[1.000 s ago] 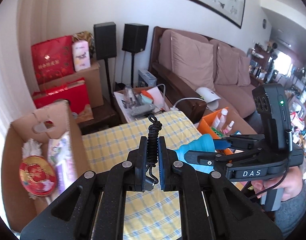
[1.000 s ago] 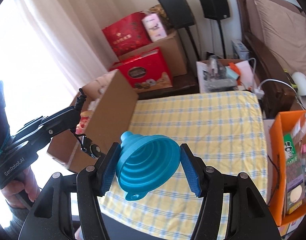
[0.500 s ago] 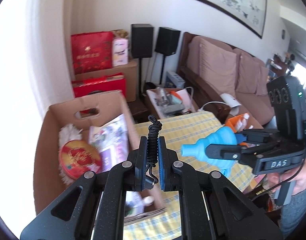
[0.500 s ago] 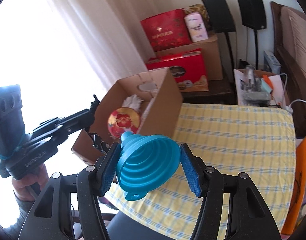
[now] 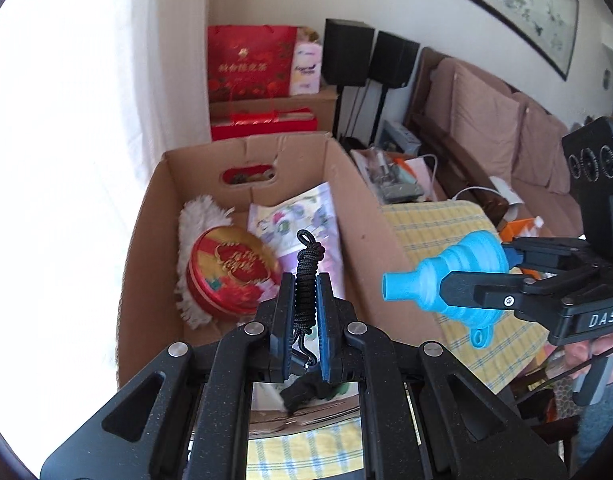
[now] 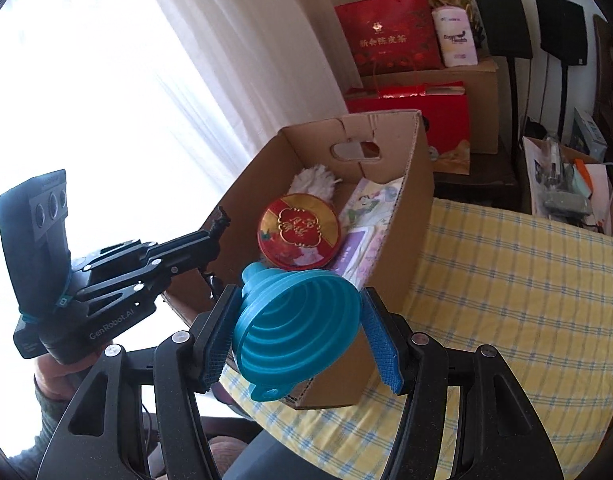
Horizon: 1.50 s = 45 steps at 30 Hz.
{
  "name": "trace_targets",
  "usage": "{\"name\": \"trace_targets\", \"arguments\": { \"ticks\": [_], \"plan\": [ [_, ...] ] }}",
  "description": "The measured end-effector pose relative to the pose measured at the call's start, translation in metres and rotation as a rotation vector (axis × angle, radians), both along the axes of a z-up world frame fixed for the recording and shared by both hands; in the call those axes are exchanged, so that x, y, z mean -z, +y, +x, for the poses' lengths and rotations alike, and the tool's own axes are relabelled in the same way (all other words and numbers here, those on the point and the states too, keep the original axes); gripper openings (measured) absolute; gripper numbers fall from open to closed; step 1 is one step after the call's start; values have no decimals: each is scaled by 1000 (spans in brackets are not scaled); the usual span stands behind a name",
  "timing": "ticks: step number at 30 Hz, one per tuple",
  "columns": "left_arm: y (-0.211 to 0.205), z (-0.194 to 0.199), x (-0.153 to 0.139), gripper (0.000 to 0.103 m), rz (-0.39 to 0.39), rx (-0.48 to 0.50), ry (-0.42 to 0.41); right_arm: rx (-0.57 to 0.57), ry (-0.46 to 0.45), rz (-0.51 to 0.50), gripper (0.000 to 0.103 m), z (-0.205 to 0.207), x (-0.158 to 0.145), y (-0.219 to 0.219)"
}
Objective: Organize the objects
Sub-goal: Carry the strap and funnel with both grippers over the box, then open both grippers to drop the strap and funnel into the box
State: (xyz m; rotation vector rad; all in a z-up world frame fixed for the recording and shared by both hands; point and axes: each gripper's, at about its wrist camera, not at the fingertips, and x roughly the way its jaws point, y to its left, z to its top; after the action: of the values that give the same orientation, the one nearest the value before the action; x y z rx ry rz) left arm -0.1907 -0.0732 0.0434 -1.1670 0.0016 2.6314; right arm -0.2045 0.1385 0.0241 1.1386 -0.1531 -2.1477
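Left wrist: jaws clamp black cord (image 5: 306, 280) over box (image 5: 370, 216) | right jaws grip funnel (image 6: 296, 328)

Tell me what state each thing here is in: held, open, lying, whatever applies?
Left gripper: shut on the black cord.
Black cord: bundled, clamped upright above the box.
Right gripper: shut on the blue funnel.
Blue funnel: expanded, held sideways in the air.
Cardboard box: open-topped, on the checked cloth.
Red tin: lid on, lying in the box.
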Motion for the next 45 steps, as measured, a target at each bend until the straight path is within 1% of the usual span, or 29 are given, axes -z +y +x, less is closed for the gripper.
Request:
{"name": "trace_targets", "arguments": {
  "ticks": [3, 10, 18, 23, 26, 28, 29, 30, 32, 33, 34, 37, 39, 41, 44, 45],
  "plan": [
    [-11, -3, 9, 9, -9, -18, -17, -20, -10, 8, 62, -2, 6, -15],
    [-29, -8, 29, 9, -74, -64, -48, -59, -35, 31, 62, -10, 23, -48],
    [-43, -12, 52, 9, -75, -80, -96, -86, -55, 99, 62, -17, 48, -78],
    [-50, -15, 63, 10, -99, -96, -116, -74, -8, 190, 63, -19, 52, -90],
    [-52, -15, 66, 11, -93, -100, -120, -74, 21, 222, 63, -19, 53, -93],
    [-55, -14, 65, 24, -80, -110, -117, -75, 39, 238, 63, -17, 52, -96],
    [-56, -14, 64, 34, -71, -112, -114, -83, 47, 243, 63, -15, 53, -100],
    [-58, -14, 62, 42, -58, -116, -110, -89, 49, 247, 63, -15, 53, -103],
    [-63, -12, 57, 47, -34, -131, -99, -100, 56, 259, 63, -13, 55, -110],
    [-65, -11, 55, 50, -34, -146, -92, -104, 59, 266, 63, -12, 56, -113],
    [-68, -9, 52, 50, -35, -162, -81, -107, 64, 271, 64, -12, 57, -116],
    [-78, -6, 47, 56, -38, -195, -65, -112, 68, 272, 68, -12, 60, -122],
    [-85, -5, 44, 63, -13, -205, -60, -107, 70, 270, 72, -13, 61, -121],
    [-90, -3, 42, 67, 9, -215, -56, -99, 74, 268, 74, -13, 60, -118],
    [-91, -1, 38, 69, 19, -223, -44, -86, 75, 259, 75, -11, 56, -111],
    [-91, -1, 37, 72, 23, -222, -42, -84, 78, 253, 75, -10, 53, -109]
  ]
}}
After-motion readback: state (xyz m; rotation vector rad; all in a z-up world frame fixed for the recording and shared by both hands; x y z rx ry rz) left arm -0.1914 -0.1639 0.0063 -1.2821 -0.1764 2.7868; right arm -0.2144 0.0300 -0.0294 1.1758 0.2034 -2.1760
